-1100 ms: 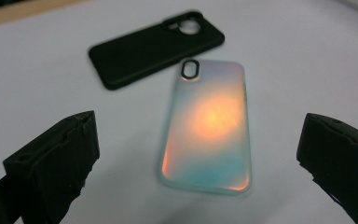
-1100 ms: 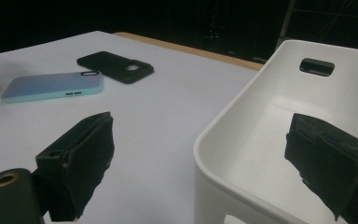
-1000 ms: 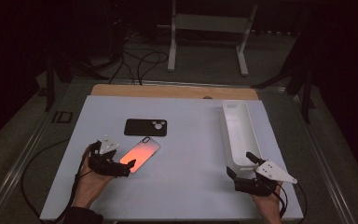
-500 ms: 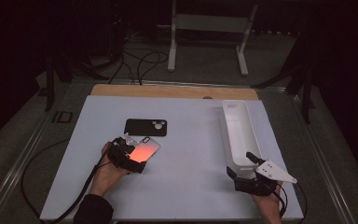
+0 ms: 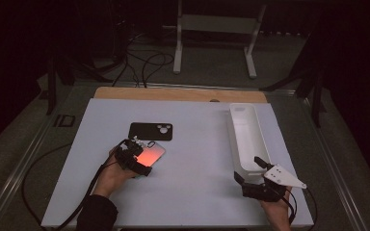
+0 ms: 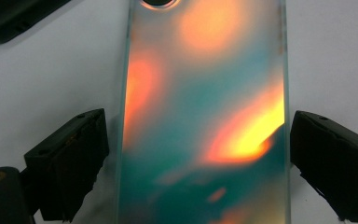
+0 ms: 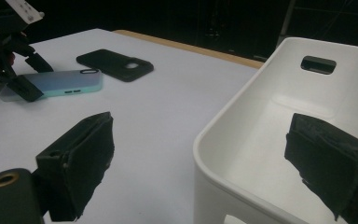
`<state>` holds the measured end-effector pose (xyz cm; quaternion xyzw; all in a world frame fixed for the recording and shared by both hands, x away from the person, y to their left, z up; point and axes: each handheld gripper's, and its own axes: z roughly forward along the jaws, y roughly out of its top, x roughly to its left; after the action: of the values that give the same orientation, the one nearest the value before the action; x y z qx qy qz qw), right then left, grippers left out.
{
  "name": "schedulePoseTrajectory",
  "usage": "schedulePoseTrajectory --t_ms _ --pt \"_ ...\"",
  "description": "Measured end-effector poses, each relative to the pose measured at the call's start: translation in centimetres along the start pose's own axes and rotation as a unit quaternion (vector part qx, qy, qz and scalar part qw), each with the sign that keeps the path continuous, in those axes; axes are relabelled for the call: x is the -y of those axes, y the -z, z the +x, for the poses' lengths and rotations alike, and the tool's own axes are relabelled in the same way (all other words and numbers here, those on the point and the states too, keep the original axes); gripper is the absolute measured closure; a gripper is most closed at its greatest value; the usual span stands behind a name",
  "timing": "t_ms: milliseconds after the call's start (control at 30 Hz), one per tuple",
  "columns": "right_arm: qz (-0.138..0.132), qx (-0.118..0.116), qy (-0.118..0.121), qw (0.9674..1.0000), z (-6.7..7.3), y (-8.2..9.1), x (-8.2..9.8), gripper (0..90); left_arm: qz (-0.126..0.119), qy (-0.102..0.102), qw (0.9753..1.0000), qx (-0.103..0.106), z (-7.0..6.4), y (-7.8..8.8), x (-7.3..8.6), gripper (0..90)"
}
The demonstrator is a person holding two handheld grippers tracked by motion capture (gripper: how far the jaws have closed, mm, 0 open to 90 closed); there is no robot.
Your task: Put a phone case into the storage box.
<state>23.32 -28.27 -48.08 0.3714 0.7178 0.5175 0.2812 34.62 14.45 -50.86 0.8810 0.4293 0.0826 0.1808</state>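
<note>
A shiny orange-and-teal phone case (image 5: pixel 153 152) lies flat on the white table, just in front of a black phone case (image 5: pixel 150 131). My left gripper (image 5: pixel 142 157) stands astride its near end. In the left gripper view the shiny case (image 6: pixel 205 107) lies between the two pads with a thin gap on each side; the left gripper (image 6: pixel 198 119) is open, and its jaws have just been closing a little. My right gripper (image 7: pixel 200 123) rests open at the near end of a white bin (image 7: pixel 279 116), one jaw outside the wall and one over the inside.
The white bin (image 5: pixel 247 137) runs lengthwise along the table's right side and holds nothing. A wooden strip (image 5: pixel 178 94) borders the far edge. Cables trail off the left edge. Dark floor and a metal stand (image 5: pixel 217 29) lie beyond.
The left hand has moved right and down, from beside the shiny case's near end to astride it. The right hand and gripper have stayed put.
</note>
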Motion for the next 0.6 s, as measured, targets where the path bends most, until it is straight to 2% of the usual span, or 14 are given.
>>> schedulePoseTrajectory --t_ms 167,333,600 --pt "0.000 0.000 -0.001 1.0000 -0.01 -0.02 -0.01 7.8 0.018 -0.004 0.9998 0.000 -0.01 0.01 -0.44 6.9" --pt "0.000 0.000 -0.001 1.0000 -0.04 -0.02 -0.01 7.8 0.009 -0.014 0.9998 0.005 -0.23 0.31 -0.33 16.5" --pt "0.000 -0.002 -0.002 1.0000 -0.04 -0.07 -0.04 7.8 -0.006 -0.016 0.9999 0.002 -0.31 0.44 0.01 17.1"
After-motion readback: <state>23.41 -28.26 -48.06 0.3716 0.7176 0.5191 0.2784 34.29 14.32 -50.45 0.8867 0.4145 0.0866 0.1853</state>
